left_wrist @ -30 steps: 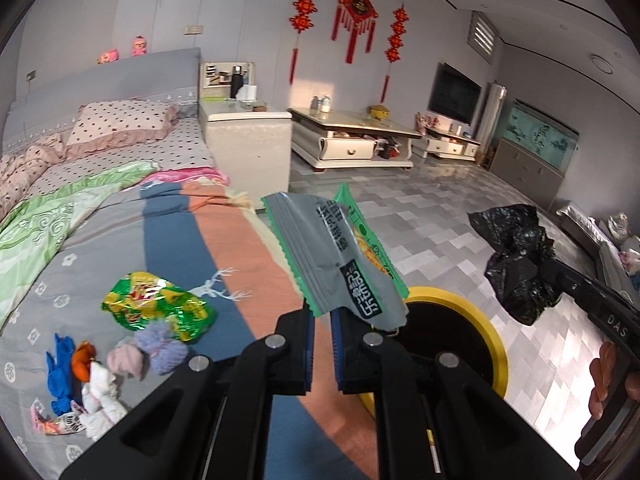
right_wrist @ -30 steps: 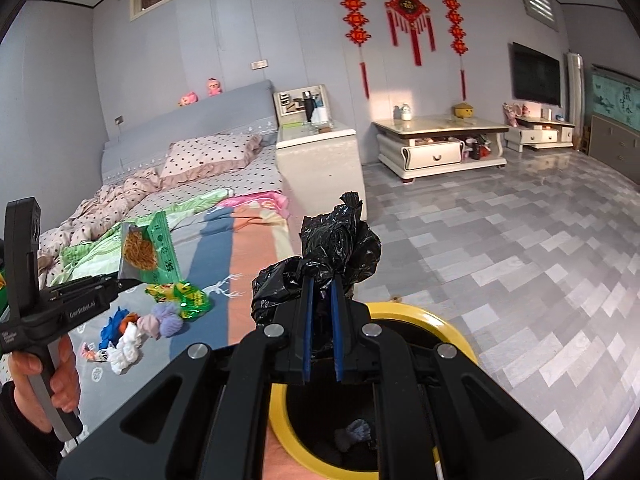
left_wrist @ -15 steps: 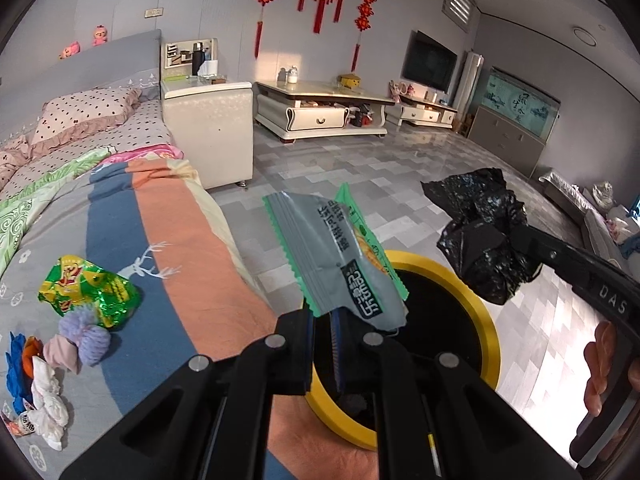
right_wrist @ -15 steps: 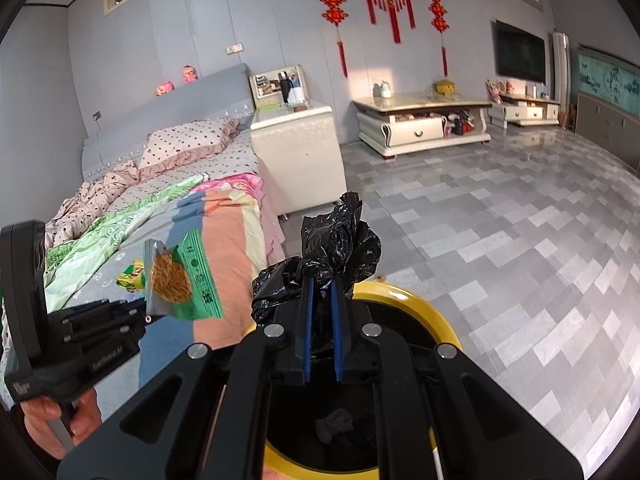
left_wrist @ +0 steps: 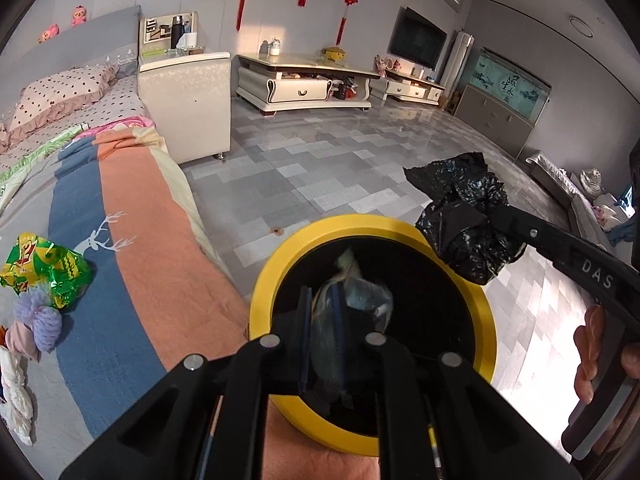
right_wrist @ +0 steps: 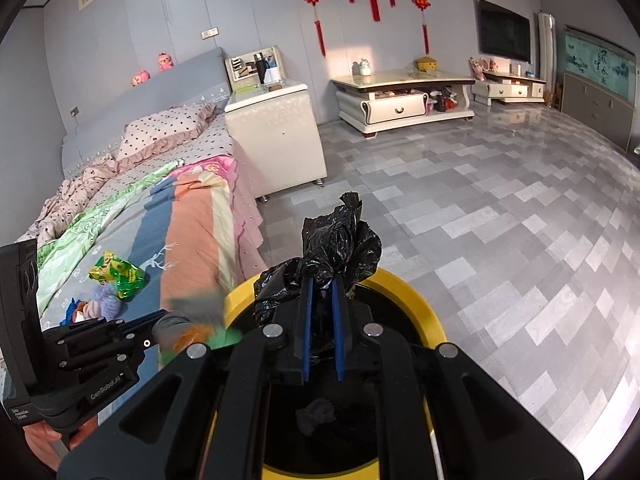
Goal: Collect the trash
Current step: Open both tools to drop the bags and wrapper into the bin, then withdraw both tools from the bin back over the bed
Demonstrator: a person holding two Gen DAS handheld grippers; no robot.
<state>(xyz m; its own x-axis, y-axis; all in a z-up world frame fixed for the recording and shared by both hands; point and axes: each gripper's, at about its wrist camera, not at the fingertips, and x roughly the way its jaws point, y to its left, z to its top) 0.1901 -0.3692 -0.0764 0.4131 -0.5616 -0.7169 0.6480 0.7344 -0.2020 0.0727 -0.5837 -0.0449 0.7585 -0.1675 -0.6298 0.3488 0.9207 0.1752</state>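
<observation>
Hanging over the yellow-rimmed bin (left_wrist: 486, 312), the left gripper (left_wrist: 322, 334) has its jaws opening, with a blurred grey-green wrapper (left_wrist: 352, 300) between the pads above the dark bin mouth. Whether the pads press on the wrapper cannot be told from the blur. In the right wrist view the same wrapper (right_wrist: 196, 320) shows as a smear at the bin's left edge.

The right gripper (right_wrist: 320, 308) has its jaws pressed together, pinching a crumpled black bag (right_wrist: 340, 240) over the far rim of the bin (right_wrist: 432, 320). A dark scrap (right_wrist: 316, 420) lies inside the bin.

On the bed (left_wrist: 132, 216), left of the bin, a green snack packet (left_wrist: 44, 268) lies touching a heap of small socks (left_wrist: 38, 320).
</observation>
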